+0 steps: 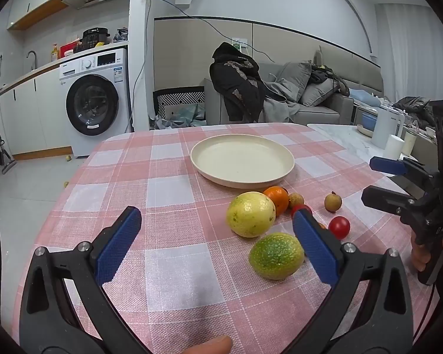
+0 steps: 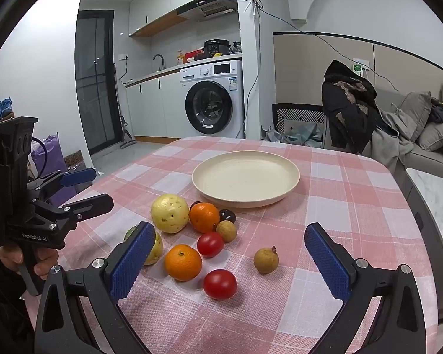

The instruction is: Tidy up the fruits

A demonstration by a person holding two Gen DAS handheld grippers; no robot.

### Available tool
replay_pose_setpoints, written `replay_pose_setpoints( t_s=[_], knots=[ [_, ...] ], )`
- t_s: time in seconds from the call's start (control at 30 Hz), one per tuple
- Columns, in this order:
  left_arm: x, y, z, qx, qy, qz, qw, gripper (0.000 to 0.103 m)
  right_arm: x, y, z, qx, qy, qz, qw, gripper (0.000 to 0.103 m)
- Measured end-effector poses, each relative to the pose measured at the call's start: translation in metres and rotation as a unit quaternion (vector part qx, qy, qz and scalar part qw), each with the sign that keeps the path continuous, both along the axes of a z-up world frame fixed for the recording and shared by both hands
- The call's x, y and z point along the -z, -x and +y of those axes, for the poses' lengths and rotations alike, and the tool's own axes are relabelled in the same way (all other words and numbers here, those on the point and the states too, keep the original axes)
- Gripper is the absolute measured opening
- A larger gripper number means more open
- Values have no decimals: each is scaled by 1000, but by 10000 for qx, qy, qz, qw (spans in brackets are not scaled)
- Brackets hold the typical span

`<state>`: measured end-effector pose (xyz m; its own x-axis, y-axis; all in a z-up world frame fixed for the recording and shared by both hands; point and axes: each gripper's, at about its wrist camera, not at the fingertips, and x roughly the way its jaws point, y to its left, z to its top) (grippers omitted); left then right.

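Observation:
An empty cream plate [image 1: 242, 159] [image 2: 245, 178] sits mid-table on the pink checked cloth. In front of it lies a cluster of fruit: a yellow round fruit [image 1: 250, 214] [image 2: 169, 212], a green one [image 1: 276, 255], two oranges [image 2: 204, 216] [image 2: 183, 262], two red tomatoes [image 2: 210, 244] [image 2: 220, 283], longans [image 2: 266, 260] [image 2: 226, 230] and a dark fruit [image 2: 228, 214]. My left gripper [image 1: 217, 212] [image 2: 103, 187] is open, left of the cluster, its right finger beside the green fruit. My right gripper [image 2: 229, 230] [image 1: 369, 180] is open above the near fruit. Neither holds anything.
A white marble side table [image 1: 348, 138] with a kettle [image 1: 385, 126] stands past the table's right edge. A washing machine [image 2: 212, 100] and kitchen counter are behind, a sofa with a dark coat [image 1: 239, 85] at back right. A hand [image 2: 41, 259] grips the left tool.

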<state>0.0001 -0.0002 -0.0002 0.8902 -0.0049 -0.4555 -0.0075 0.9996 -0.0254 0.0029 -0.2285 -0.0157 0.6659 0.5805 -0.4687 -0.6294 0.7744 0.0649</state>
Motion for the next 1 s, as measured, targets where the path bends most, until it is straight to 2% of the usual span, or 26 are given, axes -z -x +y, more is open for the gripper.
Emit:
replay_pose_setpoints(
  t_s=[1.0],
  knots=[
    [0, 0, 0, -7, -18, -12, 10000, 102, 1, -3, 0, -1, -13, 2, 10000, 103]
  ],
)
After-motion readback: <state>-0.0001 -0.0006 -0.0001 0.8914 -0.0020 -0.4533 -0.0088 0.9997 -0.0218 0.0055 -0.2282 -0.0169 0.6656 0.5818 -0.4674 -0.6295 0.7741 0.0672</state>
